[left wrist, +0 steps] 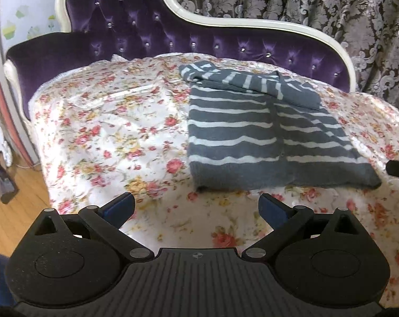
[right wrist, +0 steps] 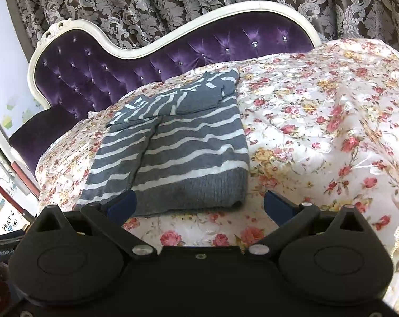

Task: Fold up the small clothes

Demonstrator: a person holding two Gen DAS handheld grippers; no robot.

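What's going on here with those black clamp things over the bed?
A person is folding small clothes with a two-finger gripper in each hand. A grey knitted cardigan with white stripes lies on the floral bedspread, its sleeves already folded across its upper part. Both the left gripper and the right gripper hang open just short of the cardigan's ribbed hem, holding nothing. Behind stands a purple tufted headboard.
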